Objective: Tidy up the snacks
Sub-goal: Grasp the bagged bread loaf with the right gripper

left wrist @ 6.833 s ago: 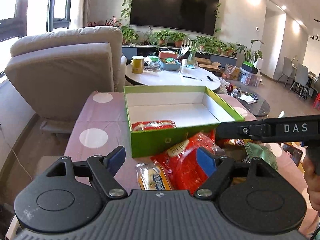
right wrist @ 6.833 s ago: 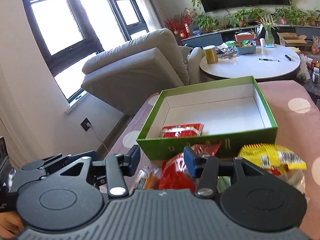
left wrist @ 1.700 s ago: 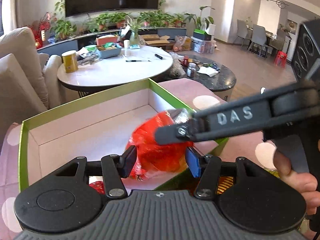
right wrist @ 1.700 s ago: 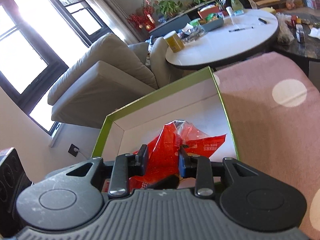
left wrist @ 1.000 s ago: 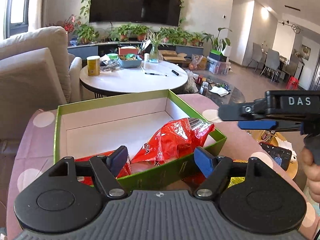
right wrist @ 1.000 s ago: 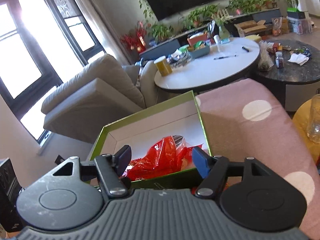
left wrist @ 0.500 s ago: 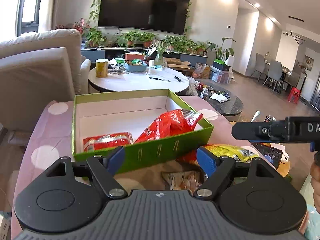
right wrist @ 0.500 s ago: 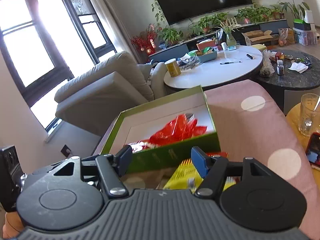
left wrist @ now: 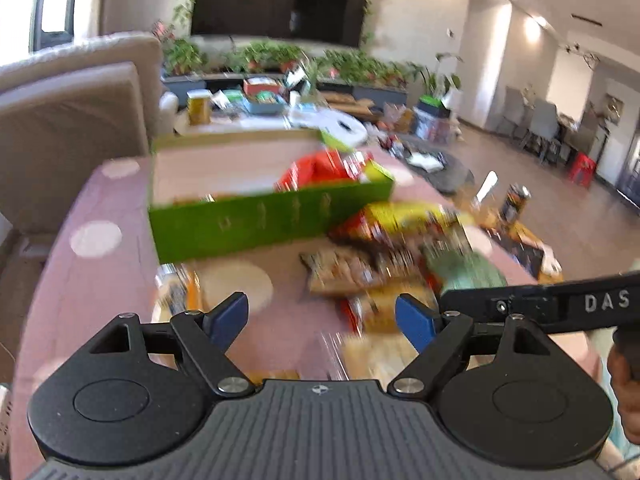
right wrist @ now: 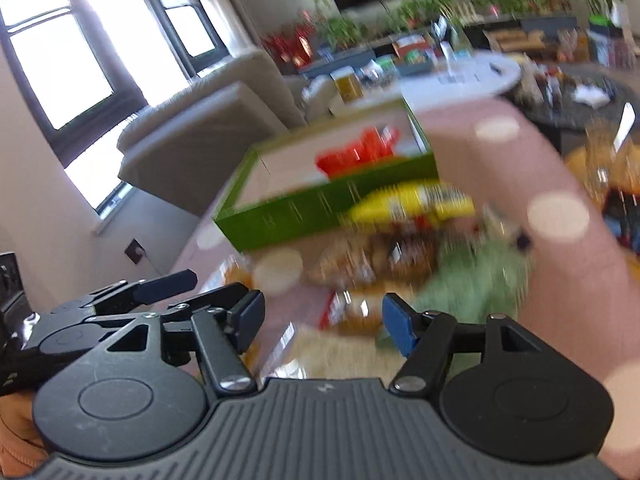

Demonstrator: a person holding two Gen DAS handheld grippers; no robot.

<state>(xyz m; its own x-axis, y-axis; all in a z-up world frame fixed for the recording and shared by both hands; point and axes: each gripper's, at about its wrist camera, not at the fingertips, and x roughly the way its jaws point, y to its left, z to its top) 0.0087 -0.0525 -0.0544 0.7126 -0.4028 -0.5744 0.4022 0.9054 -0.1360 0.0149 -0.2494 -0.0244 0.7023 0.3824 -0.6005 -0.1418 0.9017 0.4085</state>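
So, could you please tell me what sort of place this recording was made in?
Most likely a home living room: a large dark wall-mounted television above a row of potted green plants, a beige upholstered armchair, and a round white coffee table.

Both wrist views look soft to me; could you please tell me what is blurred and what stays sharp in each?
Left wrist view: the black tongs are crisp, while the green cardboard box and the heap of snack packets are smeared by motion. Right wrist view: tongs sharp, the box and yellow packet streaked; the window is blown out white.
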